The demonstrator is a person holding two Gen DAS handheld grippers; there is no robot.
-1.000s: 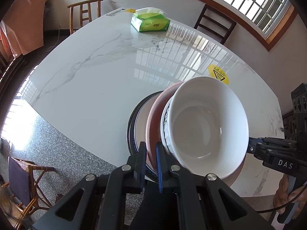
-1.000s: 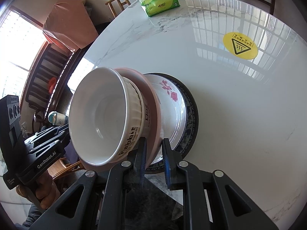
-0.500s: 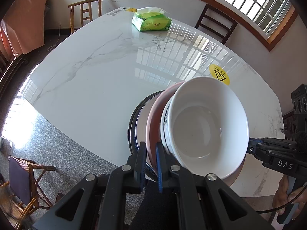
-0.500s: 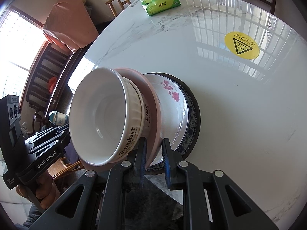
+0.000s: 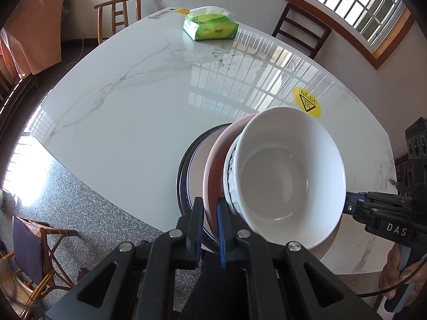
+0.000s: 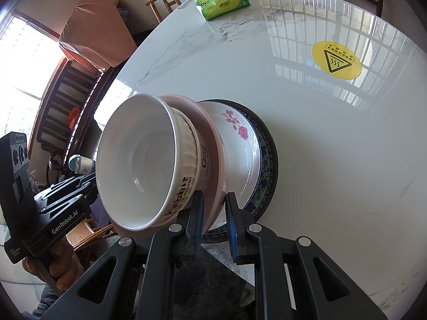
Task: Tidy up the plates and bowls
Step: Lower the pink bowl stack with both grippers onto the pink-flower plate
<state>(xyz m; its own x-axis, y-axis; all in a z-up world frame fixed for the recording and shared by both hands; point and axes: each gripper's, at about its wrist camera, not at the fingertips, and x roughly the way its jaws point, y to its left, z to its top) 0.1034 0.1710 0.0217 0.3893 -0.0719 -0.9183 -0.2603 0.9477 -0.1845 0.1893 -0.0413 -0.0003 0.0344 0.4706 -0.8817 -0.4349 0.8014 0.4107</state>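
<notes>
Stack sits at the near edge of the marble table [image 5: 128, 112], about 5 o'clock in the left wrist view, 7 o'clock in the right. Bottom up: dark blue-rimmed plate [image 6: 268, 154], white floral plate [image 6: 240, 144], pink plate [image 5: 213, 165], white bowl [image 5: 291, 176] lettered "Rabbit" on top. The pink plate and bowl look tilted and lifted clear of the two lower plates; we cannot tell whether any edge touches them.

Left gripper [image 5: 209, 226] is clamped on the pink plate's rim, pads pressing both faces. Right gripper [image 6: 214, 218] is likewise pinched on the pink rim at the opposite side, its far finger slipped between pink plate and floral plate. Both point steeply down at the stack from 6 o'clock of their own views. A bare hand [image 6: 53, 269] wraps the left grip handle.

Handling, our judgement: glazed ceramic, stiff, brittle, slick under the pads. Pink plate plus bowl is a fair weight for two thin rim grips, and the bowl merely rests on it, free to slide if the tilt grows. Best hold: opposite rim points, as now, kept level with each other. Risks: chipping the rim on the lower plates, the bowl skating off.

Tissue pack [image 5: 210, 26] at 12 o'clock, yellow sticker [image 5: 307, 102] at 2, both well apart.
</notes>
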